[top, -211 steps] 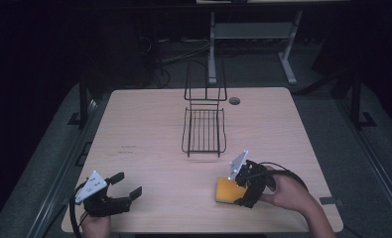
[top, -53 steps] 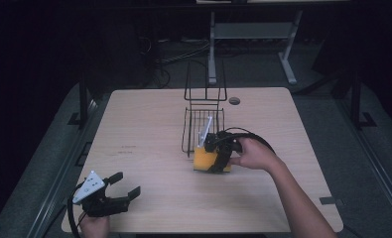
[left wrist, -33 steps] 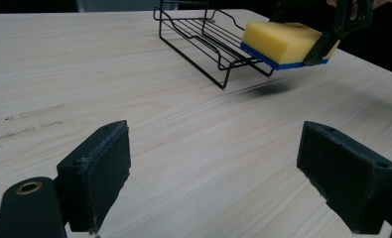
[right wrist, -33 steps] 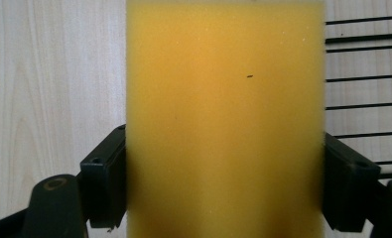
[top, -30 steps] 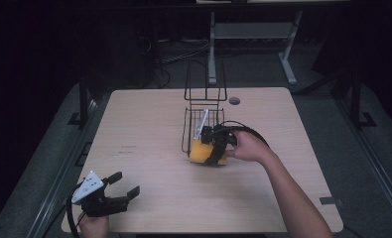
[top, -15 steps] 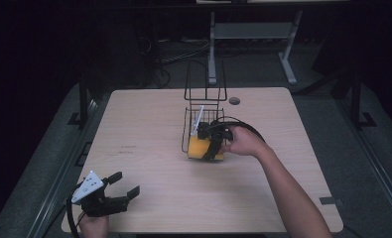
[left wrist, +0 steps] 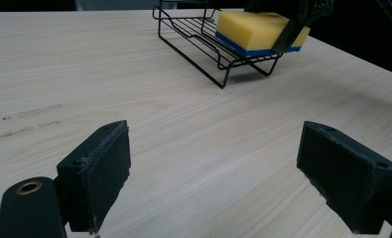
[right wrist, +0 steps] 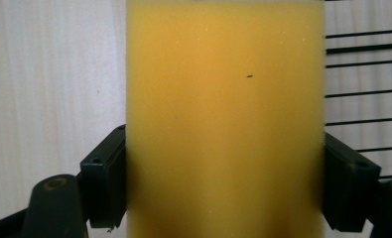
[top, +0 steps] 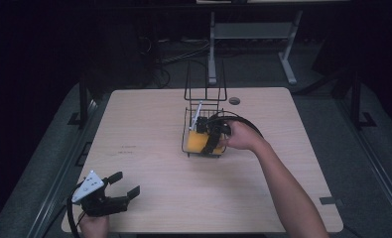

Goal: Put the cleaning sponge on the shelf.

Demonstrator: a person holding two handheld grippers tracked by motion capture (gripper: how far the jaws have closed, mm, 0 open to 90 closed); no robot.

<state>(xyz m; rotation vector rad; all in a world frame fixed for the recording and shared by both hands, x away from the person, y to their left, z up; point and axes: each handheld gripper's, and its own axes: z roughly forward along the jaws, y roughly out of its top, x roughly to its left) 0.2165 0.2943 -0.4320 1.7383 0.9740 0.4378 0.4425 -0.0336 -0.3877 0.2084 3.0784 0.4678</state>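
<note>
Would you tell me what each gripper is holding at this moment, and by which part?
The right gripper clamps the yellow sponge across its two long sides, over the wire rack. The left gripper holds nothing; its jaws stand open above the table.

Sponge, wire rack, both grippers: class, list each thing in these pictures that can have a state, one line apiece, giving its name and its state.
Sponge, yellow over a blue layer: clamped between the right gripper's jaws, lying flat on the wire rack.
Wire rack: upright on the table, holding the sponge on its lower tray.
Right gripper: shut on the sponge.
Left gripper: open, holding nothing, at the table's near left corner.
</note>
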